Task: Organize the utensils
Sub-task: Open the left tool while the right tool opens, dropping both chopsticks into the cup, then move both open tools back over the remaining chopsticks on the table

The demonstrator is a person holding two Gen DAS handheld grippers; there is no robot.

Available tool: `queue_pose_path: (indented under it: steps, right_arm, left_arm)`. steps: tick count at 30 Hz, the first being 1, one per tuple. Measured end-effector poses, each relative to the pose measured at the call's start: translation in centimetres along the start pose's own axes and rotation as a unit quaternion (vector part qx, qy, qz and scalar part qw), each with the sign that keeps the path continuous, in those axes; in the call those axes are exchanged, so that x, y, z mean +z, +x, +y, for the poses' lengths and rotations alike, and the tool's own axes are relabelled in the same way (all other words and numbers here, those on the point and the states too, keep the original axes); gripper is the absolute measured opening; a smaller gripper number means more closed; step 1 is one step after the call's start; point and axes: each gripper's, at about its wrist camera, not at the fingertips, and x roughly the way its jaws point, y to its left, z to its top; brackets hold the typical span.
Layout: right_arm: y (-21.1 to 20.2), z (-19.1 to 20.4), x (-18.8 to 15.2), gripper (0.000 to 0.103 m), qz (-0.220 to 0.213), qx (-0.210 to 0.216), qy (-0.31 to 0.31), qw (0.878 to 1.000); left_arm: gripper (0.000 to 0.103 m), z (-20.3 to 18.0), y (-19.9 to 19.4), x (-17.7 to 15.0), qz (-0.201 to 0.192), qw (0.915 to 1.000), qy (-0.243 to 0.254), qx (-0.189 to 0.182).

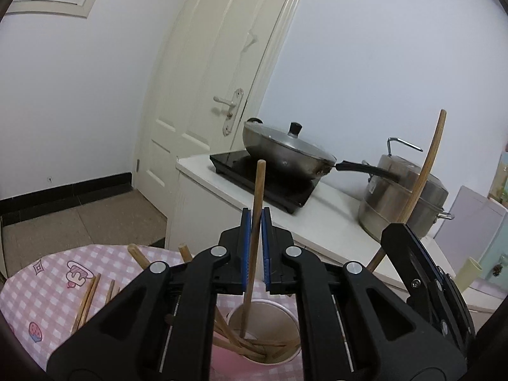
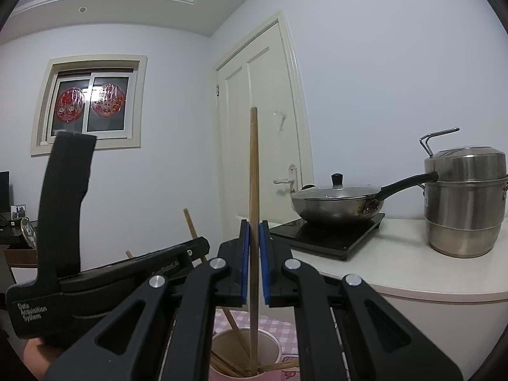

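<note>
My left gripper (image 1: 257, 219) is shut on a wooden chopstick (image 1: 255, 222) that stands upright with its lower end inside a white paper cup (image 1: 282, 312) holding several chopsticks. My right gripper (image 2: 253, 228) is shut on another upright chopstick (image 2: 253, 174), its lower end in the same cup (image 2: 276, 344). The right gripper also shows at the right of the left wrist view (image 1: 425, 273), with its chopstick (image 1: 425, 174) rising above it. The left gripper's body shows at the left of the right wrist view (image 2: 127, 270). Loose chopsticks (image 1: 87, 298) lie on the pink checked tablecloth (image 1: 47, 301).
A white counter (image 1: 317, 216) behind the table carries a black induction hob (image 1: 241, 165), a lidded wok (image 1: 285, 149) with a black handle, and a steel steamer pot (image 1: 403, 197). A pale cup (image 1: 470, 273) stands at the right. A cream door (image 1: 219, 73) is beyond.
</note>
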Motion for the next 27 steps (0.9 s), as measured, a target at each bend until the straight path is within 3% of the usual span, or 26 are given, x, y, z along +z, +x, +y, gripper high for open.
queue_pose_path:
  steps: [6,8,9,10,22,27]
  right_arm:
    - [0.0,-0.3,0.3,0.006,0.008,0.009,0.014,1.000]
    - [0.0,-0.3,0.4,0.007,0.011,0.009,0.016,1.000]
    - [0.0,-0.4,0.4,0.007,0.011,0.008,0.019,1.000]
    - [-0.1,-0.6,0.5,0.007,0.011,0.007,0.022,1.000]
    - [-1.3,-0.4,1.7,0.012,0.015,0.005,0.027,1.000]
    - [-2.4,0.3,2.7,0.023,0.009,0.004,0.023,1.000]
  left_arm:
    - [0.012,-0.3,-0.3,0.3,0.018,0.9994,-0.002,-0.030]
    - [0.030,-0.5,-0.6,0.6,0.013,0.9995,0.003,-0.027]
    - [0.054,-0.4,-0.9,0.7,0.007,0.9997,0.002,-0.023]
    - [0.067,-0.2,-1.5,0.9,-0.007,0.9997,-0.004,-0.022]
    - [0.067,0.3,-4.2,2.3,-0.021,0.9993,-0.014,-0.028]
    - [0.068,0.3,-6.0,2.8,-0.027,0.9991,-0.010,-0.031]
